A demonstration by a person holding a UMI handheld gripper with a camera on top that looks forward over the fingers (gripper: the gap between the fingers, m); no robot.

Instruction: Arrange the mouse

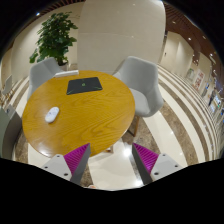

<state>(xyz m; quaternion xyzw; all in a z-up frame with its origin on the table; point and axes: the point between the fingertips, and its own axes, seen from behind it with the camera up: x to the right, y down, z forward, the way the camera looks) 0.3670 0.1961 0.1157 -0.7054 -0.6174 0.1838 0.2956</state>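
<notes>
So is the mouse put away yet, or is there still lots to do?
Nothing looks done yet. The white mouse lies near the edge of the round wooden table, well apart from the dark mouse pad on the far side. The gripper is open, holds nothing, and is short of the table. Still left: reach the mouse, grasp it, and place it, probably on the pad.

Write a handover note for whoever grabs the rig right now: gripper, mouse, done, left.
Gripper: open, empty, held above the near edge of the round wooden table.
Mouse: white, lying on the table's left part, beyond the left finger, untouched.
Dark mouse pad: on the far side of the table, nothing on it.
Done: nothing visible yet.
Left: reach over to the mouse, grip it, then probably set it on or beside the pad.
</notes>
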